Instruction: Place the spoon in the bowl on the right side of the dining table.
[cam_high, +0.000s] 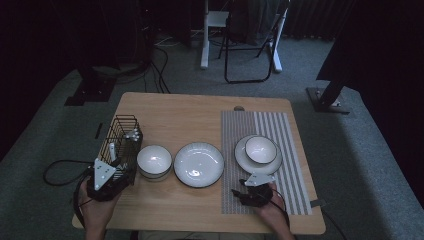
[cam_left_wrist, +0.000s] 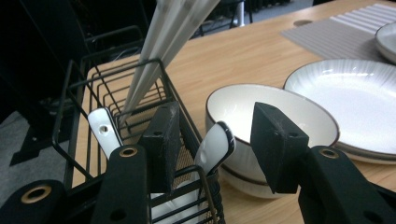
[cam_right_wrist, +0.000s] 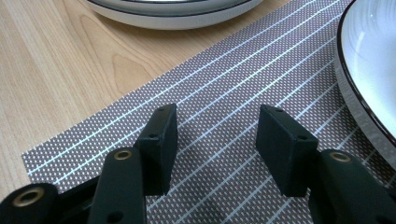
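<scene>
A black wire basket (cam_high: 122, 142) stands at the table's left with white chopsticks (cam_left_wrist: 163, 42) upright in it and white spoons. My left gripper (cam_high: 111, 172) hangs over the basket's near end. In the left gripper view its jaws (cam_left_wrist: 217, 140) stand wide on either side of a white spoon handle (cam_left_wrist: 215, 144), and neither pad touches it. A second spoon (cam_left_wrist: 105, 130) leans inside the basket (cam_left_wrist: 116, 93). My right gripper (cam_high: 256, 184) rests low over the striped placemat (cam_right_wrist: 224, 88), open (cam_right_wrist: 217, 130) with nothing between its jaws.
A white bowl (cam_high: 154, 161) sits right beside the basket, then a wide plate (cam_high: 199, 164). On the placemat (cam_high: 290, 150) a small bowl (cam_high: 260, 149) rests on a plate (cam_high: 245, 161), just ahead of my right gripper. Chairs stand beyond the table.
</scene>
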